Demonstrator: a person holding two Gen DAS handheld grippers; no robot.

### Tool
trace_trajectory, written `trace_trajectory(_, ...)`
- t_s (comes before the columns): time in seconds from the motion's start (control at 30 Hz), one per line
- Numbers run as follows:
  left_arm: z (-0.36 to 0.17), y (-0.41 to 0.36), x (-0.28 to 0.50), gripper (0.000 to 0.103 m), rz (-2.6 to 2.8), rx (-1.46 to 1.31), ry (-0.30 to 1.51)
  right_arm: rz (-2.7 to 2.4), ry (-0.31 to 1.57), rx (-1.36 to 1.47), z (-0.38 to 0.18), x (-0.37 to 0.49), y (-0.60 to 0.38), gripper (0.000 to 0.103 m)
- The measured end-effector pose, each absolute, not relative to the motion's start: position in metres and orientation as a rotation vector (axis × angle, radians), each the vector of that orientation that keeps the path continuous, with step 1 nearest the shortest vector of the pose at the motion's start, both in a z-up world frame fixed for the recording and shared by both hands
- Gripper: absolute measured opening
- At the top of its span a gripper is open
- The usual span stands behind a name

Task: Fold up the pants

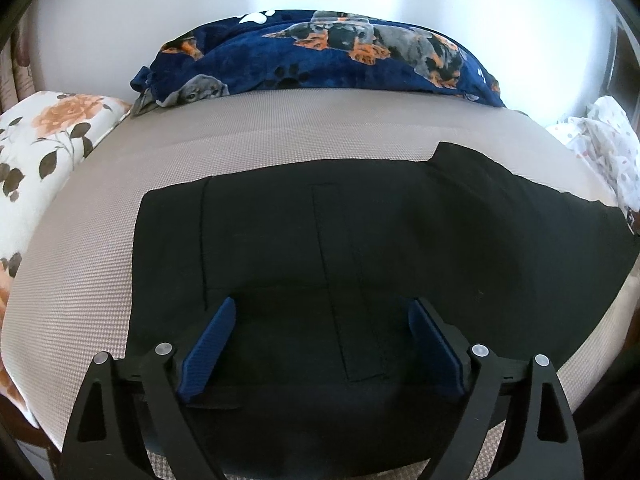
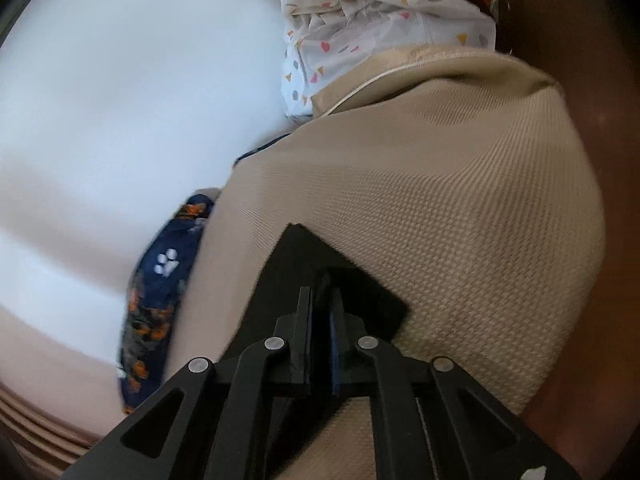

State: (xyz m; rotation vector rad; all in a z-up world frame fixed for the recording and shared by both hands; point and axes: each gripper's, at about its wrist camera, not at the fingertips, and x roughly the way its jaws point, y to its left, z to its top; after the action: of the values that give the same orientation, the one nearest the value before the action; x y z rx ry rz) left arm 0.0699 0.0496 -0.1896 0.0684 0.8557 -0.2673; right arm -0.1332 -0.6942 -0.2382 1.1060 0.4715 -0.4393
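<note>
Black pants [image 1: 360, 232] lie spread flat across a beige woven mattress [image 1: 280, 132], waistband end to the left, legs running off to the right. My left gripper [image 1: 322, 308] is open, its blue pads just above the near part of the pants, holding nothing. In the right wrist view my right gripper [image 2: 322, 292] is shut on a corner of the black pants [image 2: 304, 252], which sticks out past the fingertips over the mattress [image 2: 460, 208]. The rest of the pants is hidden there.
A navy dog-print blanket [image 1: 320, 56] lies along the far edge by the white wall; it also shows in the right wrist view [image 2: 160, 304]. A floral pillow [image 1: 44, 148] lies left. Crumpled white dotted fabric [image 1: 604, 140] lies right, also in the right wrist view [image 2: 360, 20].
</note>
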Motion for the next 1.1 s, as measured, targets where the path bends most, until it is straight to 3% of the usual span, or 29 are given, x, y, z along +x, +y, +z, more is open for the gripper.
trace_trajectory(0.1, -0.190, 0.050, 0.070, 0.089, -0.264, 0.073, 0.852, -0.433, 0.484, 1.145, -0.238, -0.140, -0.699, 0.012)
trace_trajectory(0.23, -0.191, 0.050, 0.069, 0.089, -0.266, 0.074, 0.848, -0.469, 0.464, 1.140, -0.233, -0.155, -0.700, 0.022)
trace_trajectory(0.6, -0.192, 0.049, 0.068, 0.090, -0.266, 0.075, 0.846, -0.522, 0.499, 1.139, -0.240, -0.161, -0.695, 0.026)
trace_trajectory(0.8, -0.192, 0.049, 0.068, 0.090, -0.266, 0.076, 0.845, -0.495, 0.492, 1.160, -0.238, -0.156, -0.689, 0.034)
trace_trajectory(1.1, -0.191, 0.048, 0.067, 0.091, -0.268, 0.079, 0.843, -0.528, 0.521, 1.133, -0.236, -0.148, -0.676, 0.033)
